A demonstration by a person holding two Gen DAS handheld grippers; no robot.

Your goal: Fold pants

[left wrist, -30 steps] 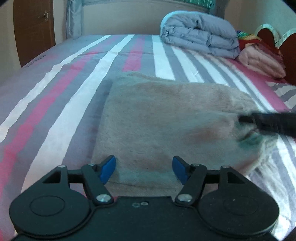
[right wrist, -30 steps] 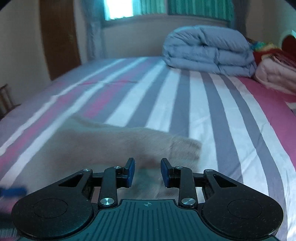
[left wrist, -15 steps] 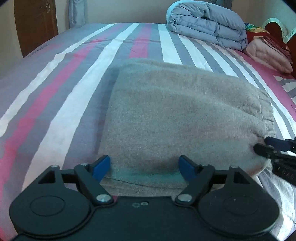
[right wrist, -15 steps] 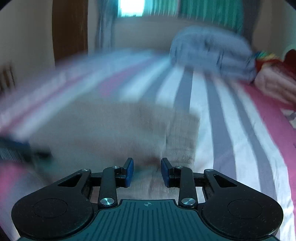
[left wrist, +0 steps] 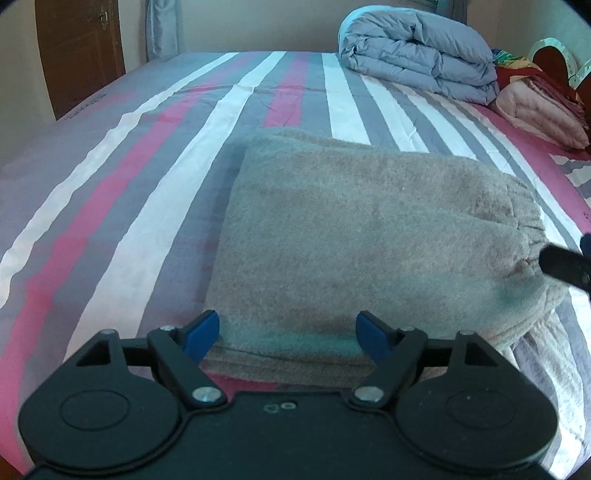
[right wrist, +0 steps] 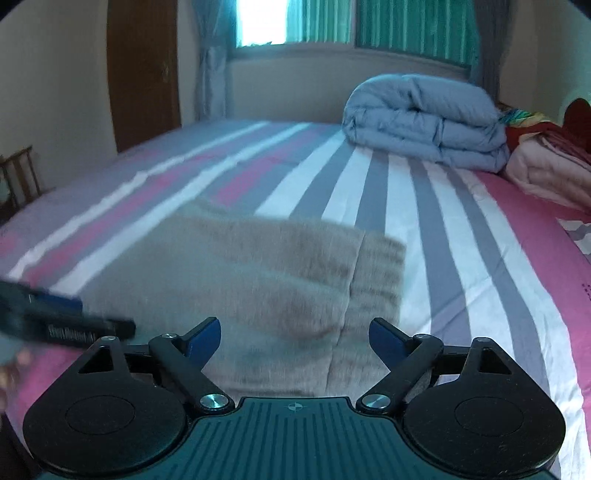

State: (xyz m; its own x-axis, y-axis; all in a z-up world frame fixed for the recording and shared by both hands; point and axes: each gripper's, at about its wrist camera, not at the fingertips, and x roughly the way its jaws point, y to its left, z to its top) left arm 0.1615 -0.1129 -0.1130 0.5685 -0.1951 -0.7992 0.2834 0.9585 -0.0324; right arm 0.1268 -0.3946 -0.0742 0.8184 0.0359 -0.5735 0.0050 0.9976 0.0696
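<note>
The grey-beige fleece pants lie folded in a thick rectangle on the striped bed sheet. Their elastic waistband is at the right end. My left gripper is open and empty, right at the near folded edge. My right gripper is open and empty, just above the waistband end of the pants. In the left wrist view a finger of the right gripper shows at the far right edge, beside the waistband. In the right wrist view the left gripper shows blurred at the left.
A folded blue-grey duvet lies at the far end of the bed. Pink and red folded bedding is stacked at the far right. A wooden door stands beyond the bed's left side. A window with green curtains is behind.
My right gripper was shut and has opened wide, letting go of the pants. My left gripper stays open and has drawn back slightly. The pants now lie still in the fold.
</note>
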